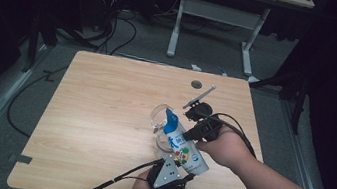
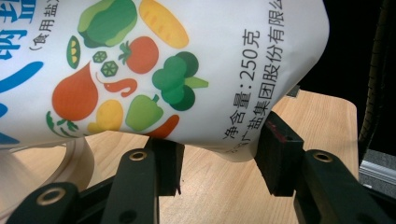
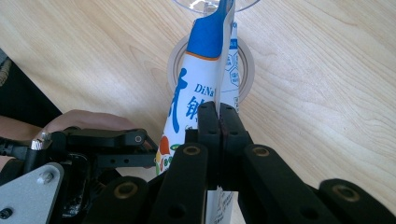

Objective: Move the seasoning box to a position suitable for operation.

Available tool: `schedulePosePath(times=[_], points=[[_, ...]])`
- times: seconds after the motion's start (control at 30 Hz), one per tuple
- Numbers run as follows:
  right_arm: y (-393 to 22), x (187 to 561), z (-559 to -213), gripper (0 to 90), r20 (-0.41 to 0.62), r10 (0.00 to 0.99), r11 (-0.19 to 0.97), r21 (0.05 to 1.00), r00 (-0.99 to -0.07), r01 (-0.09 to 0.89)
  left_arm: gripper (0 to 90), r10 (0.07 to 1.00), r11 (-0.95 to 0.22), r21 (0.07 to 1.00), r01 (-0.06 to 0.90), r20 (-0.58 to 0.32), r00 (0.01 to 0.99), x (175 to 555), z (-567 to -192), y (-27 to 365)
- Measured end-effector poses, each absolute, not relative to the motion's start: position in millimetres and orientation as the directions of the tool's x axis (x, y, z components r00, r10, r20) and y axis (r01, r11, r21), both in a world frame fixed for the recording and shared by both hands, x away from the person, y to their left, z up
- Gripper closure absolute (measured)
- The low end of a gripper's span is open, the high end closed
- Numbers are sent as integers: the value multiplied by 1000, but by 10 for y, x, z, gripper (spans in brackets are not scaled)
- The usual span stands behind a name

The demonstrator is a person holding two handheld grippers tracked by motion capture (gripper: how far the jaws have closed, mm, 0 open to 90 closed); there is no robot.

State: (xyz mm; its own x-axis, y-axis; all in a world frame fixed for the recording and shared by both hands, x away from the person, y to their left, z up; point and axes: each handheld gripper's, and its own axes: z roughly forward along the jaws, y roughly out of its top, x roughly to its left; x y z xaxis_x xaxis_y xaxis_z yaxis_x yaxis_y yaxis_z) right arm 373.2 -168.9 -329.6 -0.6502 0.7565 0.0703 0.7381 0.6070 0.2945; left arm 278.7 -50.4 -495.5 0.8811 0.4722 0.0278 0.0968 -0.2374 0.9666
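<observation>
Nearest the person, the left claw (image 1: pixel 183 176) grips the bottom end of a white plastic pouch printed with vegetables and a blue top (image 1: pixel 180 142), its jaws clamped on the pouch's lower corners. The pouch leans tilted over the light wooden desk (image 1: pixel 102 115). Farther on, the right claw (image 1: pixel 185 136) is pinched tight on the pouch's side edge. Beyond it, the blue top rests at the rim of a clear glass cup (image 1: pixel 161 118) standing on the desk.

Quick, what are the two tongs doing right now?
Left tongs: closed on the salt bag's bottom end.
Right tongs: pinched shut on the salt bag's edge.
</observation>
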Motion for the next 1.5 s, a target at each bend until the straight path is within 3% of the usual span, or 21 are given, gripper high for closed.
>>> schedulePosePath(times=[1.5], points=[[-1665, 3757, -3264, 900, 53, 741, 624, 313, -669, 716, 558, 477, -220, 970, 100, 18, 879, 2813, -4908, -517]])
